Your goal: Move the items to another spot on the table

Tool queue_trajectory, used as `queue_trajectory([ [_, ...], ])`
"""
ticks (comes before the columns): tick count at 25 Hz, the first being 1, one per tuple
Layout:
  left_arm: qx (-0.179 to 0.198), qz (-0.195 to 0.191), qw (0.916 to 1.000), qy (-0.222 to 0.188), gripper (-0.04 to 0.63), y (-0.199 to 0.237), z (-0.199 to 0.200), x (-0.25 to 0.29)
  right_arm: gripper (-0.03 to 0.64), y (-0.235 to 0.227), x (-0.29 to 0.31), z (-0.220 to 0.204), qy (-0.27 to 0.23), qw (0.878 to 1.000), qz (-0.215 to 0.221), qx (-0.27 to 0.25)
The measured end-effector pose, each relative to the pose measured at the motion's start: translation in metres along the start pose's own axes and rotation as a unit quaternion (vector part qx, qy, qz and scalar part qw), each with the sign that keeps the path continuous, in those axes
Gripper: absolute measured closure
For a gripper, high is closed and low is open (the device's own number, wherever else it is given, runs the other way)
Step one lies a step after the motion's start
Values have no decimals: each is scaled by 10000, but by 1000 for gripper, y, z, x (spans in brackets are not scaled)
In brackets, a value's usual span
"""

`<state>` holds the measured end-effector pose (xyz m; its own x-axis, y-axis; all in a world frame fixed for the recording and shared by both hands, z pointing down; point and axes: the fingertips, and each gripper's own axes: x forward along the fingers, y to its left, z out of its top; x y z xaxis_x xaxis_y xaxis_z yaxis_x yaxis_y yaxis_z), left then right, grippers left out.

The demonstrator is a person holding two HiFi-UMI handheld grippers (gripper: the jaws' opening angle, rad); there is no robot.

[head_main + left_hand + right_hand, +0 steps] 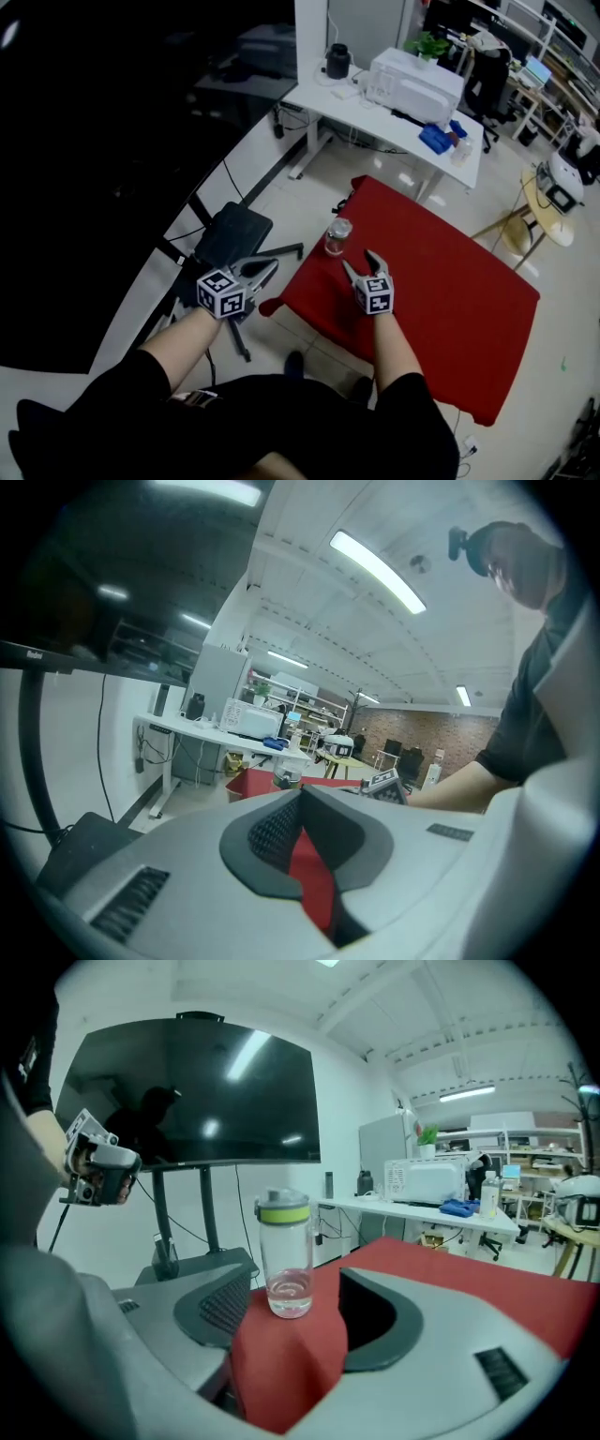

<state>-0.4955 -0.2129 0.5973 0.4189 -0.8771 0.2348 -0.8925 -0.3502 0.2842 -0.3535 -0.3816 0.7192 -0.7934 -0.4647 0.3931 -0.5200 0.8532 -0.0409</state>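
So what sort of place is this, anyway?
Most likely a lab or workshop with office space: a white desk carrying equipment, a large dark screen on a stand, and a red-covered table holding one bottle.

Both arms reach forward, bare below short black sleeves (412, 398). The left forearm (173, 342) angles out to the person's left. The left gripper (267, 269) at its end points ahead and slightly down, its jaws pressed together with the tips meeting. The left cube (221, 292) sits over the hand. The right forearm (398, 349) runs almost straight ahead. The right gripper (361, 262) also tips a little downward, and its jaws are spread wide in a V. The right cube (374, 295) faces up. The two grippers are well apart, the right one reaching slightly further forward
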Motion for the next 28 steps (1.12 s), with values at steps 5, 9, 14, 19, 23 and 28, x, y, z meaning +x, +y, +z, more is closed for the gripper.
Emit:
queue_trajectory([
  [5,117,-181,9997,-92,595,-28,21,22,617,-47,-73,28,-281,9982,-507,142],
  [9,295,-445,9984,-177,595,-87,35,47,617,-56,-152,53,-626,9967,-468,212],
  [14,614,-784,9943,-377,595,-203,59,74,617,-67,-295,73,-880,9945,-546,139],
  [19,580,-1019,9916,-555,595,-351,56,88,617,-77,-464,67,-956,9921,-763,272],
  [23,776,-1386,9852,-638,595,-472,57,92,617,-65,-583,66,-1008,9918,-752,225],
  [28,902,-1788,9779,-596,595,-573,46,72,617,-19,-674,49,-1007,9935,-518,120],
])
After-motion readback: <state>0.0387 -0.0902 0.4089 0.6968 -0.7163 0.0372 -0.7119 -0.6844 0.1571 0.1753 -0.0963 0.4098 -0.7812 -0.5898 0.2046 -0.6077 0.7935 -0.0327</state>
